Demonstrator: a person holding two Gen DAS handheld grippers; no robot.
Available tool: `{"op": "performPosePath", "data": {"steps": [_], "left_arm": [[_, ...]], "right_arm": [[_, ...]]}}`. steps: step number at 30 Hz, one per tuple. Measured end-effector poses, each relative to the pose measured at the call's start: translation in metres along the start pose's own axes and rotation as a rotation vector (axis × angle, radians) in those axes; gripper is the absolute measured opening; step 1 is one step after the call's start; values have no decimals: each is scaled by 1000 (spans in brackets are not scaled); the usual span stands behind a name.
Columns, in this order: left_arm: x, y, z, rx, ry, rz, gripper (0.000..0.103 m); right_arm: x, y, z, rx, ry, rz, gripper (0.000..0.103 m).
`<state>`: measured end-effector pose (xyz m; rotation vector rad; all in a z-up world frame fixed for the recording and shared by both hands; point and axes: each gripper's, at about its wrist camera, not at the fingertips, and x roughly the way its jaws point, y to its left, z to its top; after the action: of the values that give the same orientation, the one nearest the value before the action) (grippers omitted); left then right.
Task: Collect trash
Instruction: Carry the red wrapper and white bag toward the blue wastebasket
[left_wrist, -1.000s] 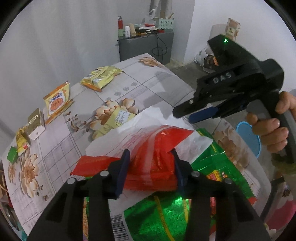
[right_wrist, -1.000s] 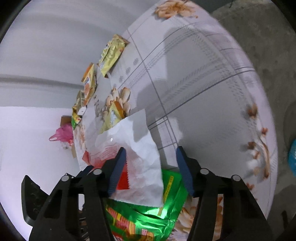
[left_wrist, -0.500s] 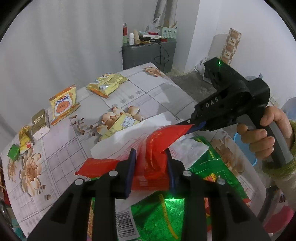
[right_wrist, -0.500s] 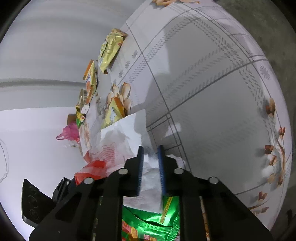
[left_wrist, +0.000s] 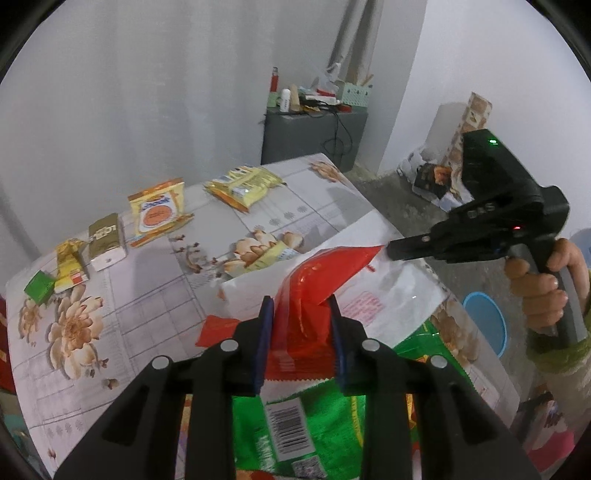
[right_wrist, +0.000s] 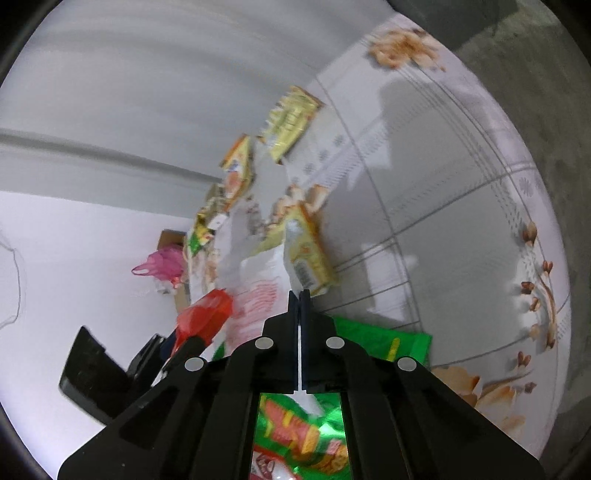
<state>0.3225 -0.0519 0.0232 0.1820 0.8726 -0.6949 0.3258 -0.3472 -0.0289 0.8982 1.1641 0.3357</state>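
My left gripper (left_wrist: 301, 308) is shut on a red plastic wrapper (left_wrist: 314, 291) and holds it above the table. My right gripper (right_wrist: 300, 295) is shut on the edge of a white plastic bag (right_wrist: 258, 284); in the left wrist view it (left_wrist: 391, 253) grips the bag's (left_wrist: 391, 291) far right corner. A green foil snack bag (left_wrist: 295, 424) lies under both, also in the right wrist view (right_wrist: 373, 338). A yellow packet (left_wrist: 267, 256) lies partly under the white bag.
More wrappers lie on the flowered tablecloth (left_wrist: 155, 291): a yellow pack (left_wrist: 242, 186), an orange-yellow pack (left_wrist: 159, 210), a gold box (left_wrist: 105, 240), a yellow wrapper (left_wrist: 70, 264), a green cube (left_wrist: 38, 288). A blue bin (left_wrist: 485, 326) stands on the floor right.
Both grippers closed: the left on the red wrapper, the right on the white bag's edge. Both have since lifted, pulling the wrapper and bag up off the table.
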Motion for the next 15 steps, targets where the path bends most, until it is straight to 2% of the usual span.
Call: {"op": "performPosePath", "data": {"steps": [6, 15], "left_arm": [[-15, 15, -1, -41, -34, 7, 26], [-41, 27, 0, -100, -84, -2, 23]], "right_arm": [[-29, 30, -3, -70, -58, 54, 0], [-65, 73, -14, -176, -149, 84, 0]]}}
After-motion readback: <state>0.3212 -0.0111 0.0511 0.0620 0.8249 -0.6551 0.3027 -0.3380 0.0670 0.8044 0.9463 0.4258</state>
